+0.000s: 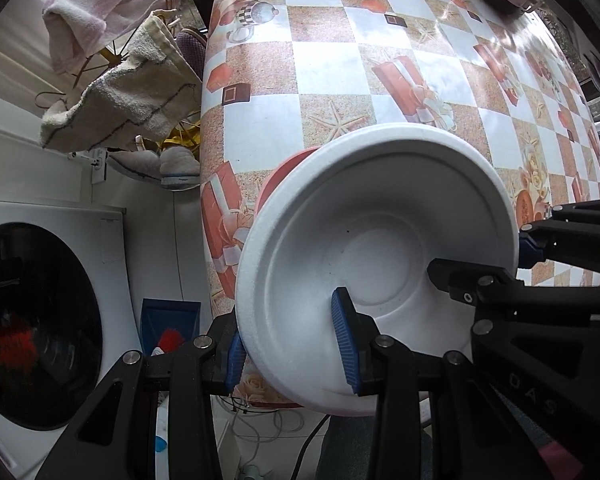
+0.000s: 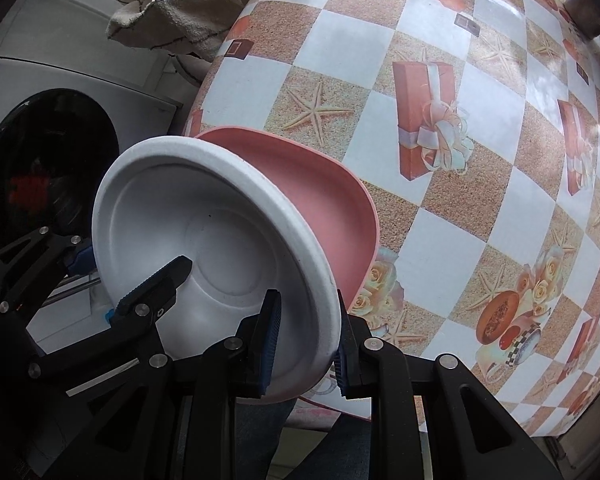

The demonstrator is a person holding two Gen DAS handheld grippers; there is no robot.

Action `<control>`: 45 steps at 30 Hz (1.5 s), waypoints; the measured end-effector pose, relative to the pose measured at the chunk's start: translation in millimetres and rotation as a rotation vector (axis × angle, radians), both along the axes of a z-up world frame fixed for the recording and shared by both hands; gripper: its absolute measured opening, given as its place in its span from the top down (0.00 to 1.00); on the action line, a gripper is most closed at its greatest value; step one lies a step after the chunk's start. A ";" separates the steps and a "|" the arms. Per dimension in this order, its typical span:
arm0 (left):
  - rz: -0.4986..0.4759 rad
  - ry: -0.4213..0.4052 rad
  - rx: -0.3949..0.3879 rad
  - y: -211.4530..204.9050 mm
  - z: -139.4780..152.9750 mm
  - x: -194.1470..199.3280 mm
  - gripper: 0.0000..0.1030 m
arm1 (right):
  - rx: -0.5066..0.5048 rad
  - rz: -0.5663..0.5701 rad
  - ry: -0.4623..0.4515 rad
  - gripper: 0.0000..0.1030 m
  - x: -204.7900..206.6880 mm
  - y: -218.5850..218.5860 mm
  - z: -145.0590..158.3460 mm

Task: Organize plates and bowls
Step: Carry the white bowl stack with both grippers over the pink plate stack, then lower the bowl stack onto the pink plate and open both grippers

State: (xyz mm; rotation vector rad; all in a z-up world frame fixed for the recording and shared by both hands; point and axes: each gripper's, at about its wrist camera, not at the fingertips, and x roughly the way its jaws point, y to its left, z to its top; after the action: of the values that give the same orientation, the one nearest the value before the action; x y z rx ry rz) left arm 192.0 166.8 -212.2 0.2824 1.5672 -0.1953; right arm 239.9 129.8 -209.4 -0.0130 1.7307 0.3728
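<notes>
I have the white bowl [image 1: 380, 248] held from both sides. My left hand-held gripper [image 1: 292, 340] is narrowed onto the bowl's near-left rim, one blue pad [image 1: 346, 344] inside the bowl and the other outside against the wall. My right hand-held gripper [image 2: 306, 344] does the same on the opposite rim, one pad inside, one outside, both pressing the wall. In the left wrist view I see the right hand-held gripper coming in from the right edge, one finger reaching into the bowl.

The bowl is tilted, its opening turned toward the cameras, at the near-left part of the worktop [image 2: 460, 160], which is covered with a checked cloth printed with starfish and gift boxes. A pink plate [image 2: 320, 184] sits directly behind and beneath the bowl, its far rim showing past the white rim. I cannot tell whether the two touch.

Left of the worktop stands a washing machine [image 1: 40, 320], with towels [image 1: 132, 92] hanging beyond it.
</notes>
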 end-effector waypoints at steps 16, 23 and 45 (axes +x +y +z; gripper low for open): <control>-0.013 0.015 0.011 -1.0 -15.6 3.5 0.57 | -0.027 -0.017 0.008 0.75 2.4 2.0 -13.3; 0.010 -0.036 0.000 4.0 -11.4 5.5 0.41 | -0.014 -0.053 0.011 0.74 3.1 -7.9 -14.7; -0.076 -0.098 -0.011 -16.9 5.9 11.9 0.18 | -0.047 -0.066 -0.220 0.01 1.5 -39.3 32.8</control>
State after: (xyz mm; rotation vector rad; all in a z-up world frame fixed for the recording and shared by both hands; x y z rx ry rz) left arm 203.8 150.0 -206.3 0.3389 1.4590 -0.2457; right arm 241.4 90.5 -176.6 -0.0296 1.5186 0.2708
